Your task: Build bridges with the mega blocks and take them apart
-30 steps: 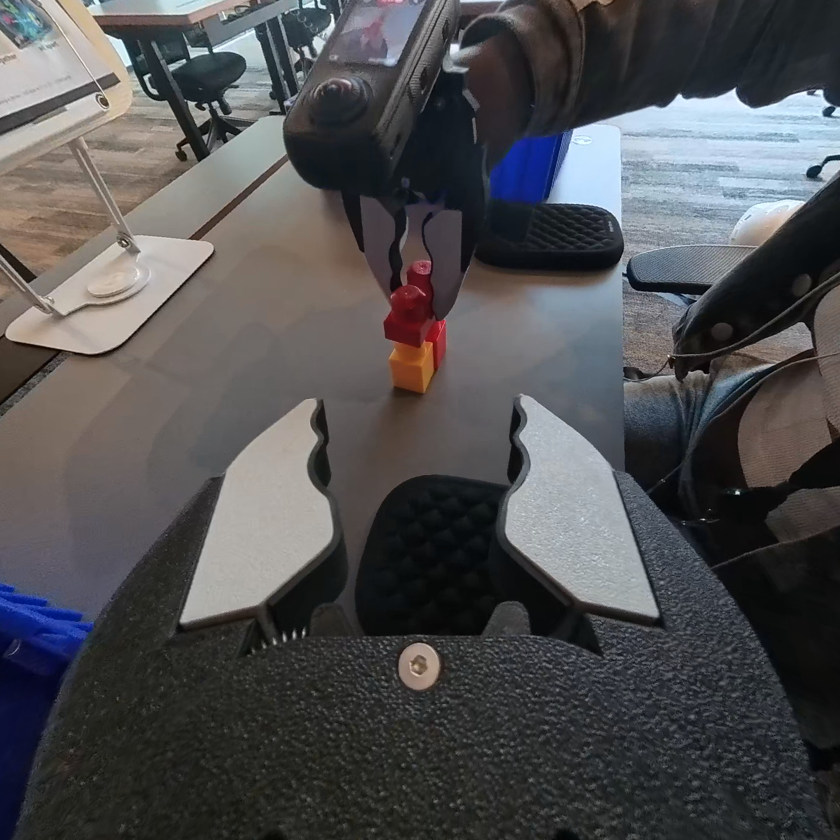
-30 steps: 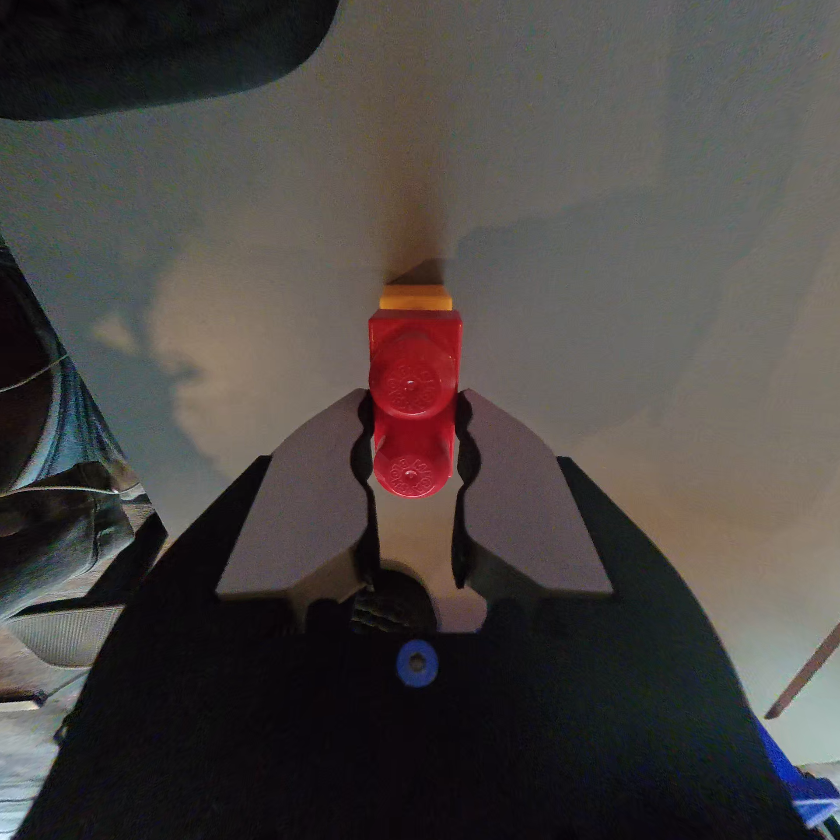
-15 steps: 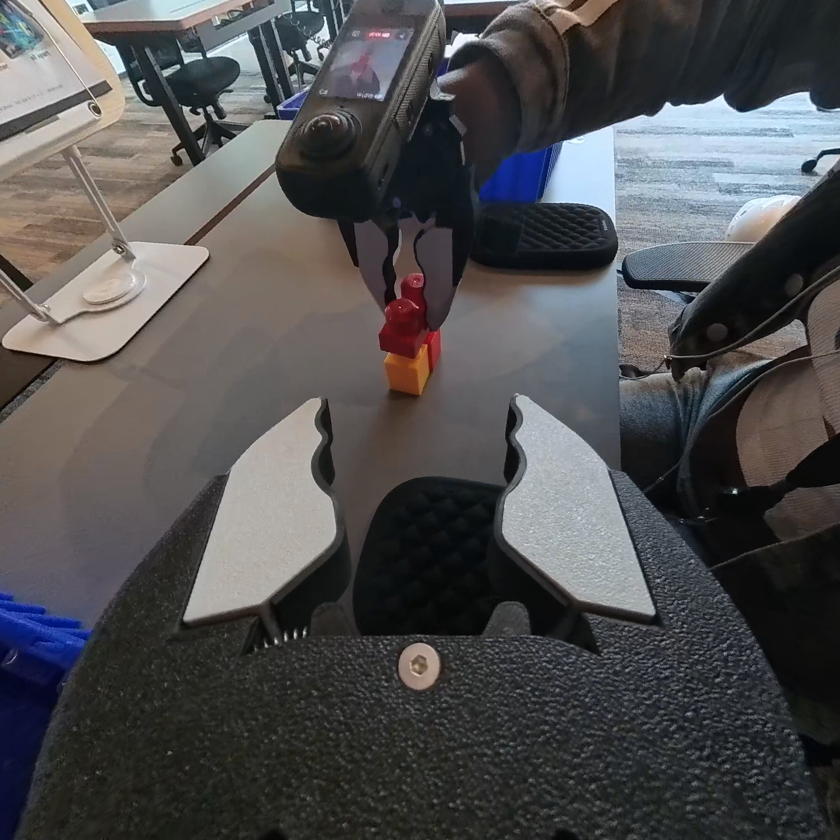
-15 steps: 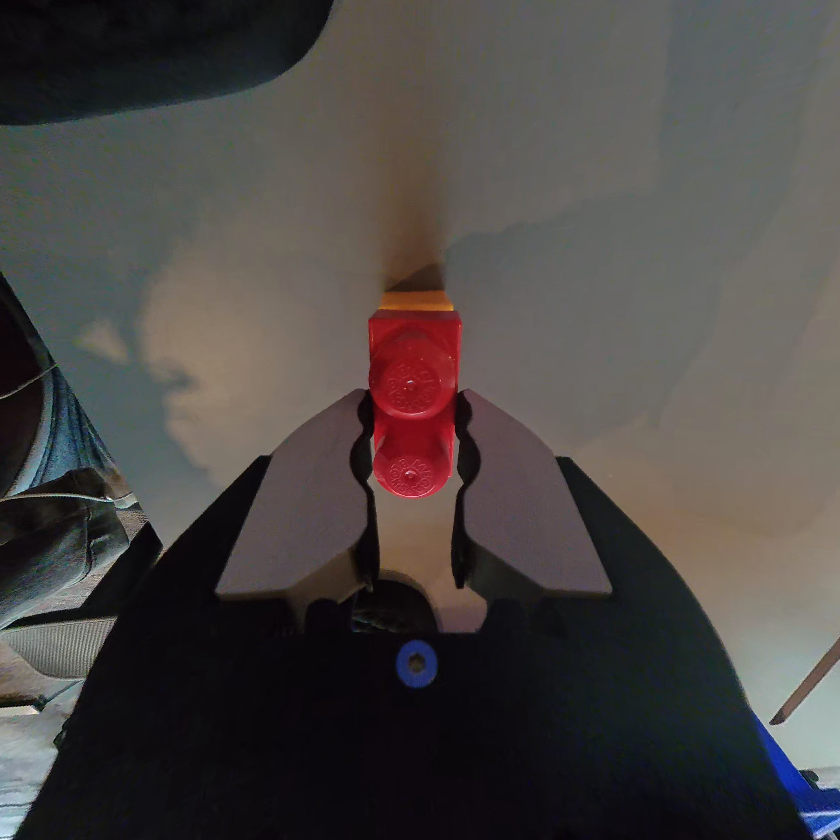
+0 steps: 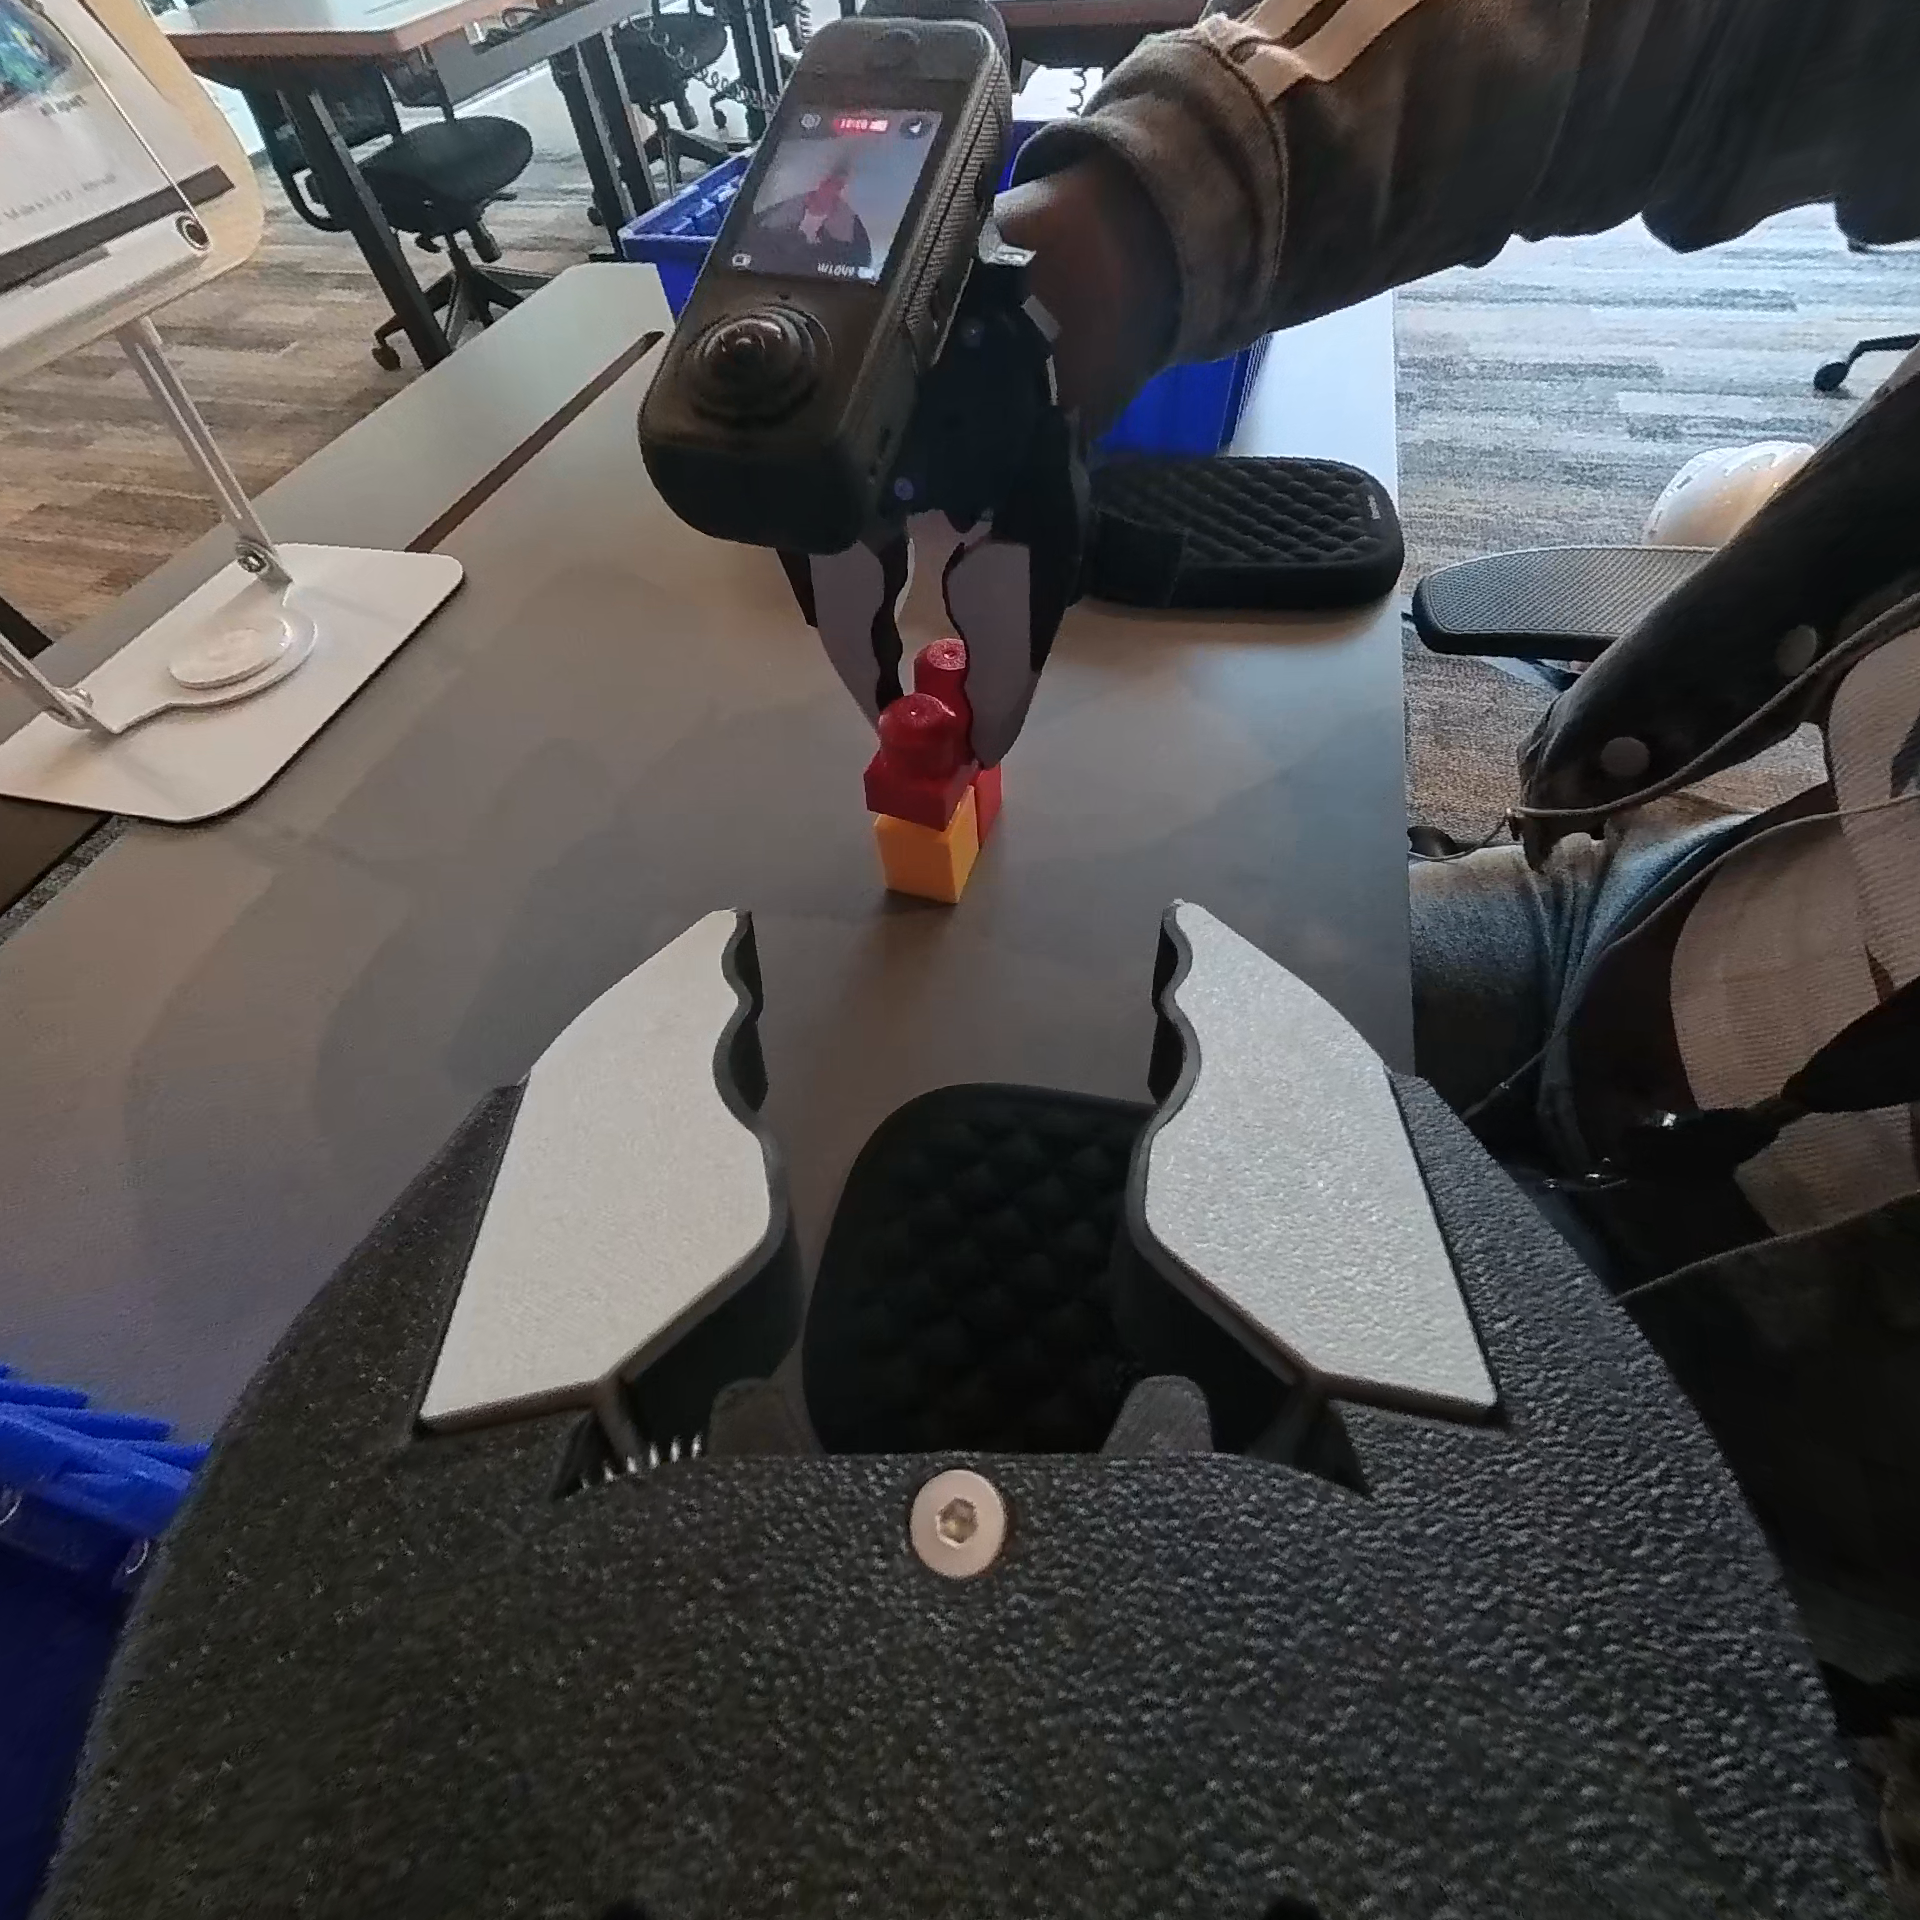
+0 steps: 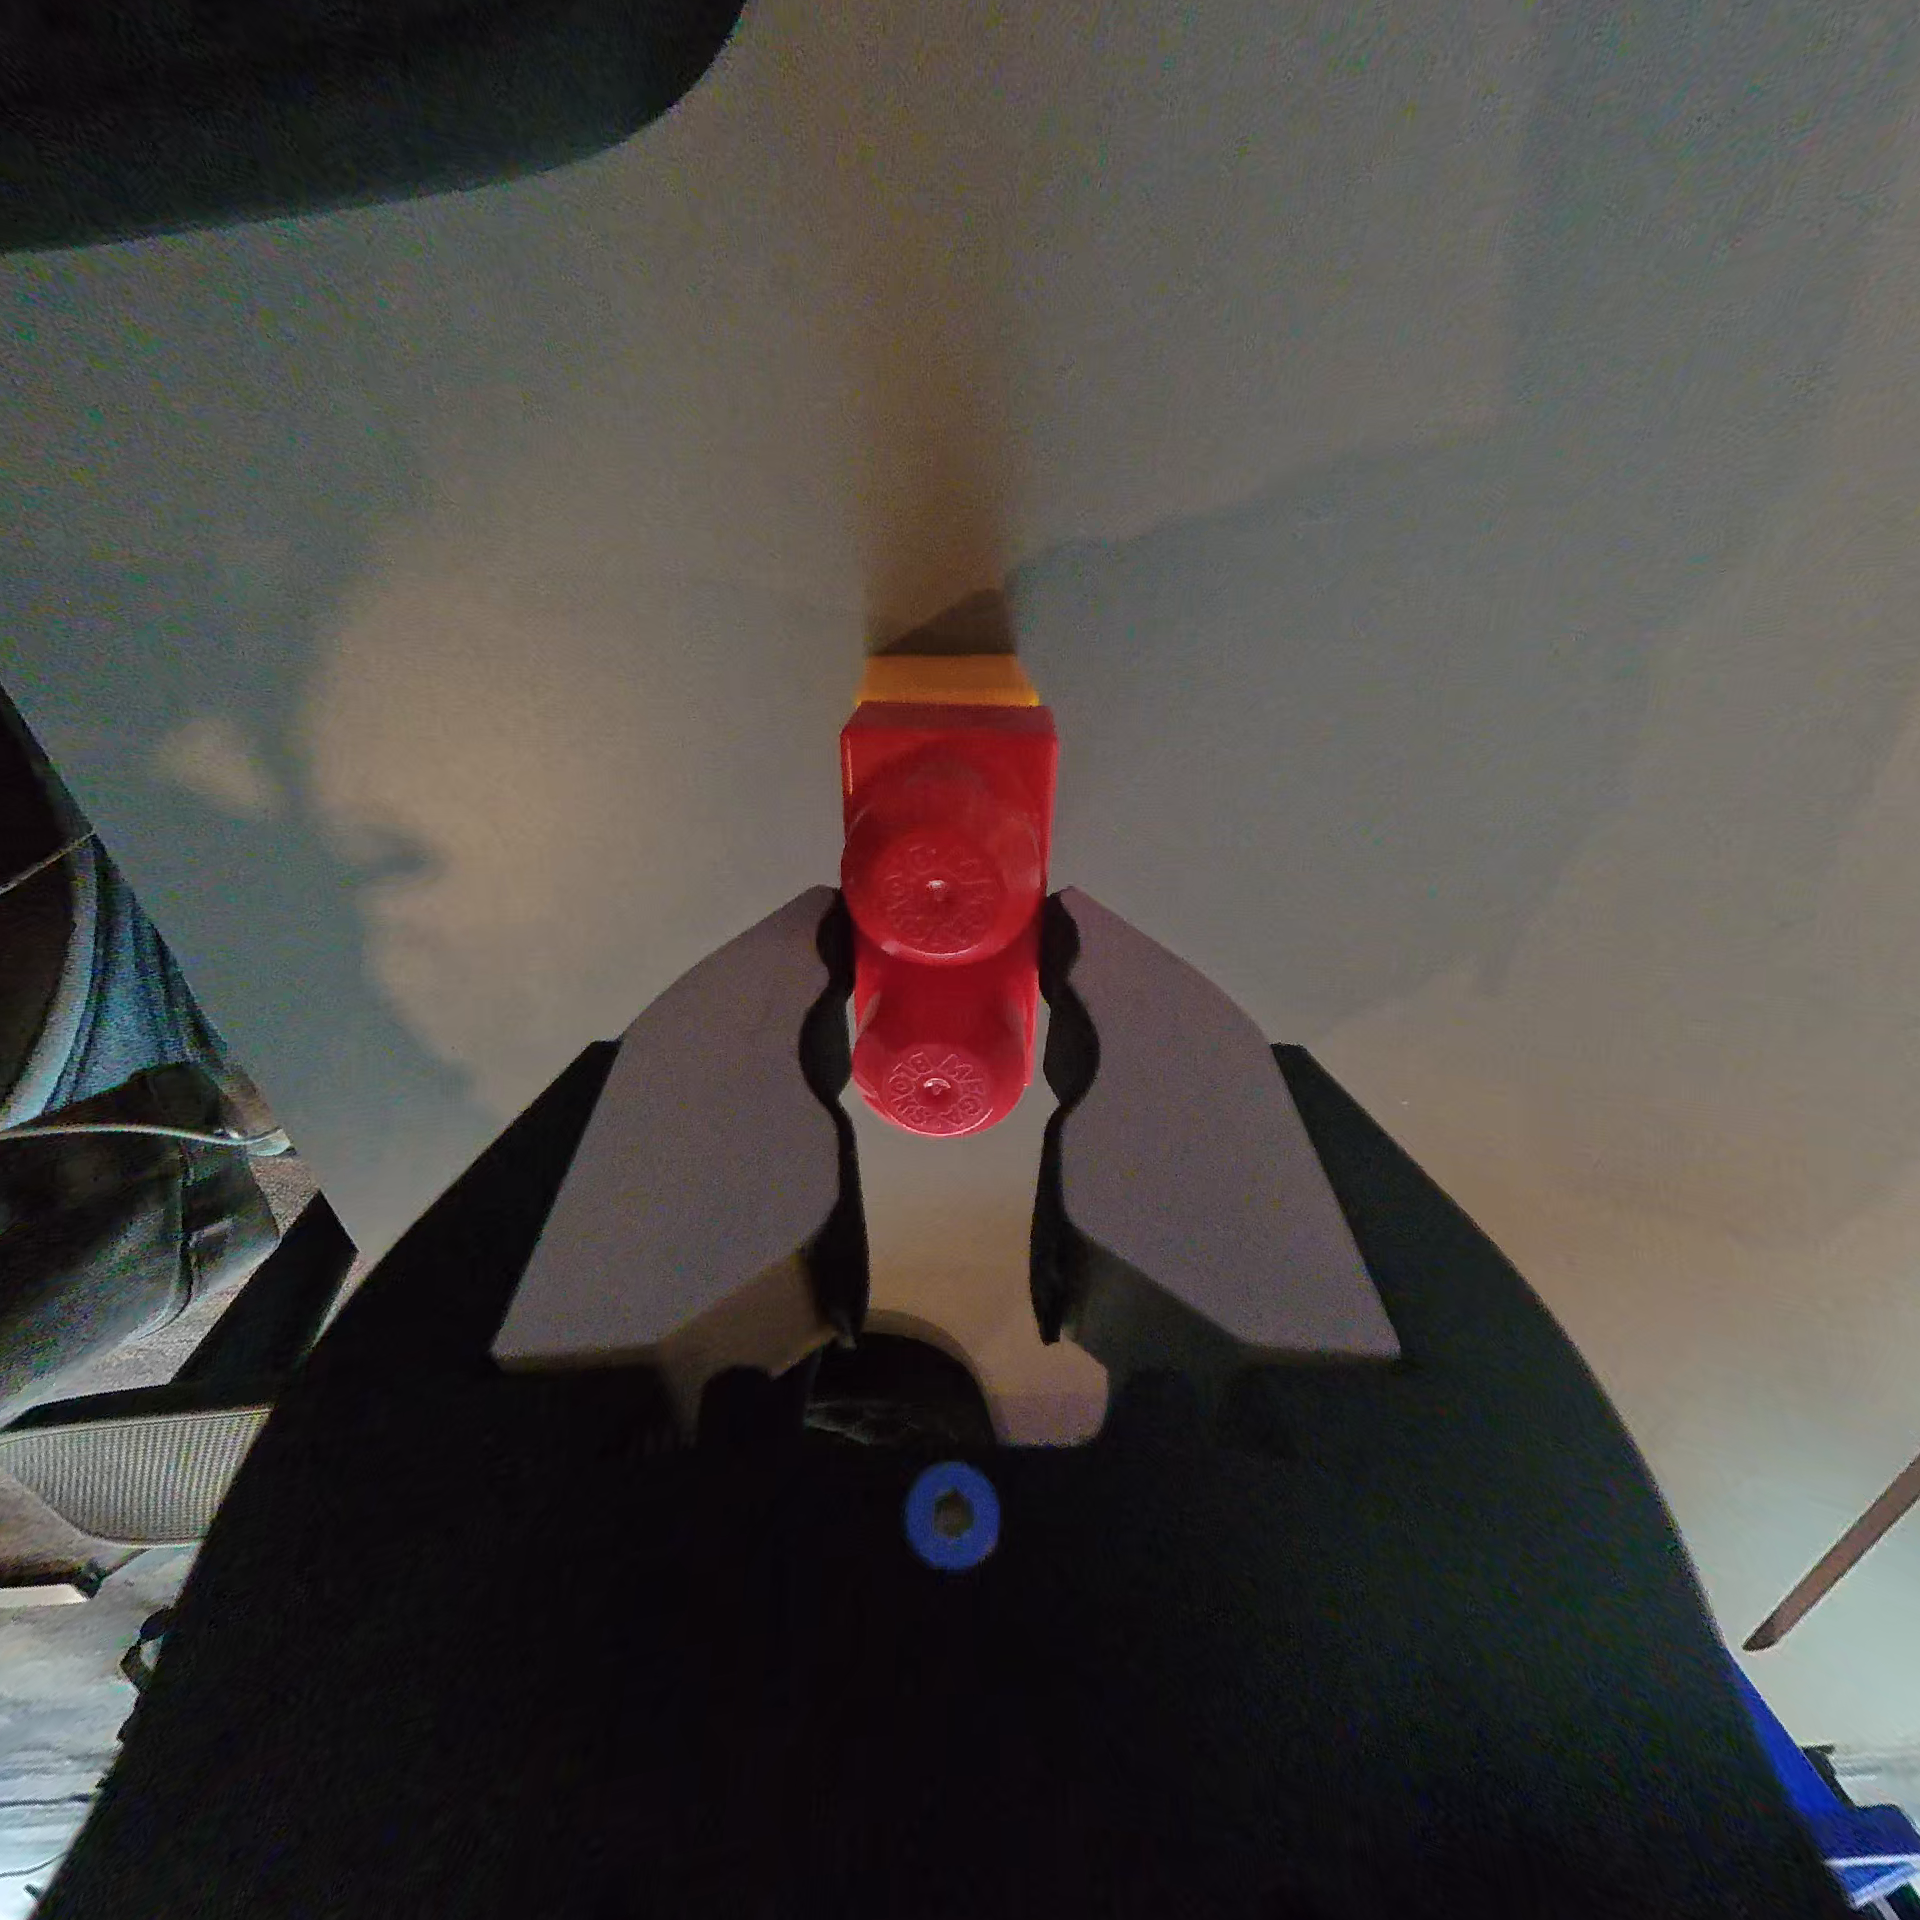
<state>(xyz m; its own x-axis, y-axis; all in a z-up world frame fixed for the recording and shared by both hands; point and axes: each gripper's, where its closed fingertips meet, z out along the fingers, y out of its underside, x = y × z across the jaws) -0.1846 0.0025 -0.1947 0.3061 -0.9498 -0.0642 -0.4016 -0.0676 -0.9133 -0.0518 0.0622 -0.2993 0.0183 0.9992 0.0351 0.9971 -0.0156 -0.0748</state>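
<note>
- A white stand base (image 5: 223, 665) is sitting by the worktop's (image 5: 416, 987) left edge, well apart from the build.
- The left gripper (image 5: 951, 1029) is hovering low over the near part of the worktop, its jaws spread wide and holding nothing.
- At the middle of the worktop, a red two-stud block (image 5: 920, 764) is resting on a yellow block (image 5: 925, 852), with another red block (image 5: 989, 795) touching it behind.
- The right gripper (image 6: 940, 997) is reaching down from above, its jaws closed against the sides of the red two-stud block.
- The blocks are looking light, rigid and smooth, so the flat side walls are likely offering the surest hold.
- A black padded rest (image 5: 1247, 530) is lying toward the far right corner, before a blue bin (image 5: 1184, 410).
</note>
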